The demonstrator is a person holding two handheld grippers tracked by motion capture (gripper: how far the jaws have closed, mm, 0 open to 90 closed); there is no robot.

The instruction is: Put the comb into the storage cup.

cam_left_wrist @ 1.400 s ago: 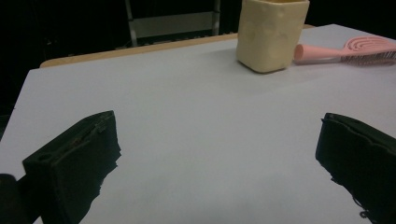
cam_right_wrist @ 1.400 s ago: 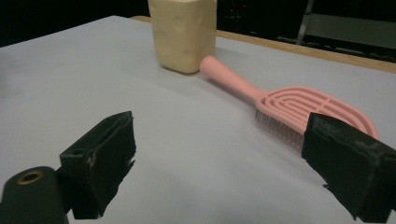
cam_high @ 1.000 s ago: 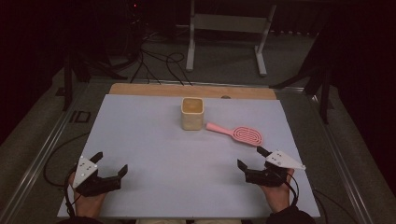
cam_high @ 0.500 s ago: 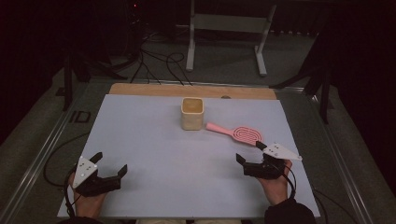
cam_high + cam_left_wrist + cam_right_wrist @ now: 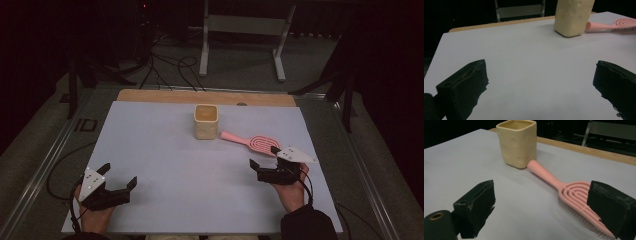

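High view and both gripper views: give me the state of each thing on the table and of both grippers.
Pink hairbrush: lying flat, bristles down, handle end close to the cup.
Yellow cup: upright, open top, looks empty.
Left gripper: open, holding nothing, low over the white table.
Right gripper: open, holding nothing, beside the brush head.

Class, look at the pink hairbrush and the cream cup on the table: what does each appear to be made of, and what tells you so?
Pink hairbrush: likely moulded plastic, matte; one even colour, open curved slots in its head, thin bristles beneath.
Cream cup: possibly ceramic or soft plastic, with a dull sheen; thick rounded rim and dimpled walls leave it open.
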